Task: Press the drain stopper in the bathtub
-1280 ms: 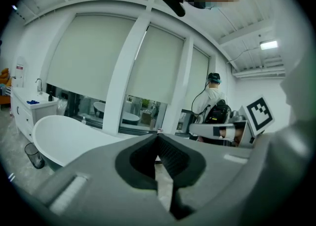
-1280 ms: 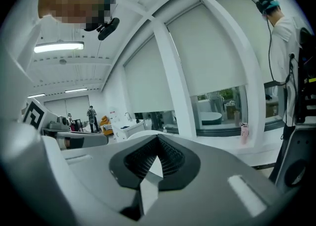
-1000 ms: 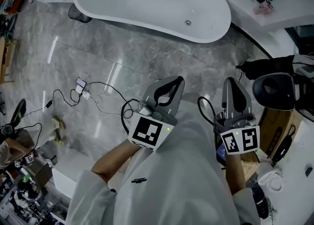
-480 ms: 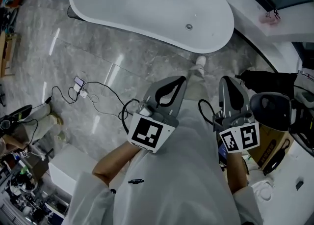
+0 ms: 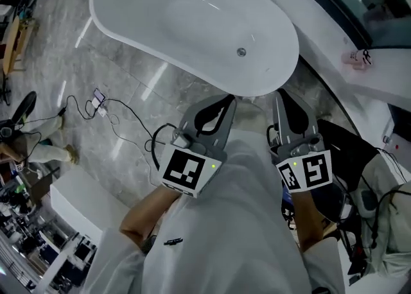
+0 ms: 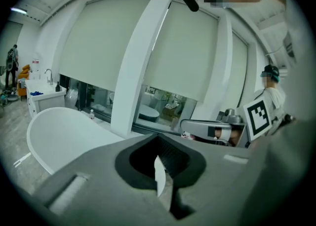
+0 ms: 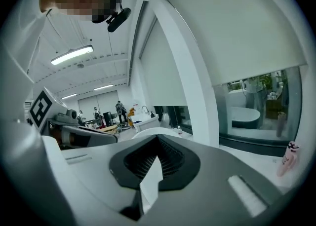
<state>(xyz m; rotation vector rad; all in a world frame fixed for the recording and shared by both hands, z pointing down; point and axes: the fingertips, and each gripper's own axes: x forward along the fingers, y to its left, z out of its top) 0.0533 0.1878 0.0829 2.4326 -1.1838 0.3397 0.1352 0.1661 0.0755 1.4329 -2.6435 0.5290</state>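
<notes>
A white oval bathtub (image 5: 160, 10) fills the top of the head view. Its small round metal drain stopper (image 5: 241, 51) sits on the tub floor toward the right end. My left gripper (image 5: 228, 99) is held over the marble floor, with its tips at the tub's near rim and its jaws closed together on nothing. To its right, my right gripper (image 5: 283, 95) also points at the rim, shut and empty. In the left gripper view the tub (image 6: 59, 131) lies ahead at the left, past the left gripper (image 6: 158, 140). The right gripper (image 7: 158, 138) faces a window wall.
Cables and a phone (image 5: 98, 101) lie on the grey marble floor (image 5: 122, 81) at the left. A white ledge (image 5: 334, 36) with a small pink item (image 5: 358, 58) curves behind the tub at the right. Dark bags (image 5: 343, 158) sit at the right. A person (image 5: 26, 148) crouches far left.
The view has closed in on the tub. Both grippers now reach the tub's near rim, where before they hung over open floor. Both stayed shut.
</notes>
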